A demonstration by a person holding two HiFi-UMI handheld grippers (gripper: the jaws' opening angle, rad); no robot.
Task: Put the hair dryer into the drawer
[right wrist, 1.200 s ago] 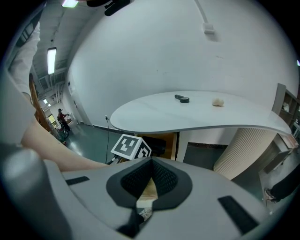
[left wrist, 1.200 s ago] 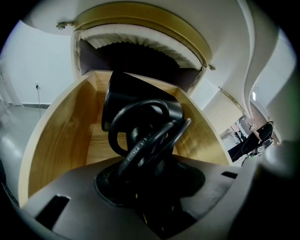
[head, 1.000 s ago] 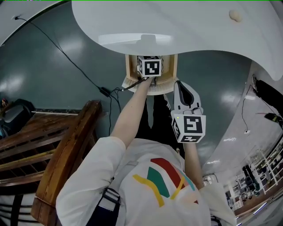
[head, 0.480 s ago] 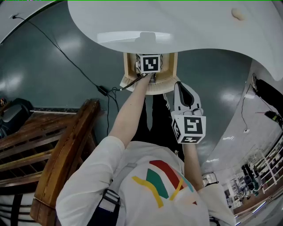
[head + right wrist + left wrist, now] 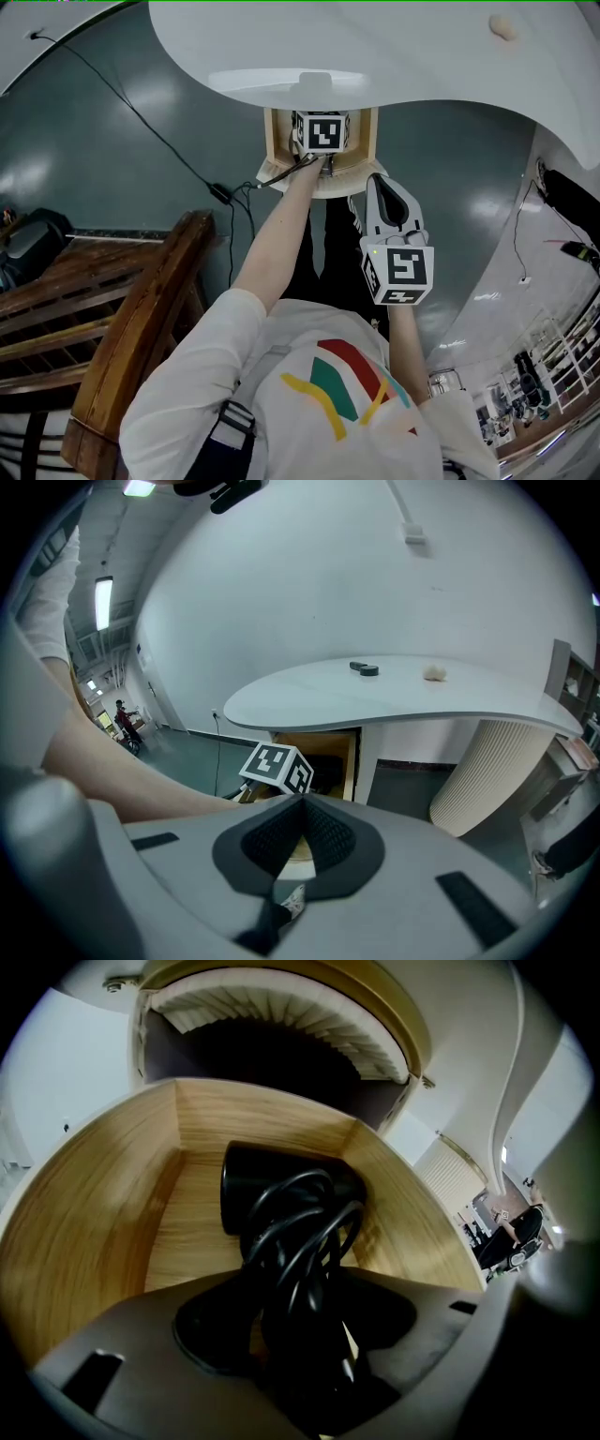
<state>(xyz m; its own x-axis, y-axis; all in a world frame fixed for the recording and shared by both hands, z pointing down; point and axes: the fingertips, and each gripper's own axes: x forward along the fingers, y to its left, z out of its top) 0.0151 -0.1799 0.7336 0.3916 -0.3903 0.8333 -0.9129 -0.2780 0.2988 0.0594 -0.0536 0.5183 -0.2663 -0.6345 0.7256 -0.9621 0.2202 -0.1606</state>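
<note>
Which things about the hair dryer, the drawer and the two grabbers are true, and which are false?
1. The hair dryer is inside the wooden drawer. True.
2. The hair dryer is pink. False: it is black, with a black cord looped round it.
3. The left gripper has nothing between its fingers. False: the hair dryer is between them, and the fingers have just been opening.
4. The right gripper has its fingers closed together. True.
5. The drawer is pushed shut. False: it is pulled out from under the white table.
</note>
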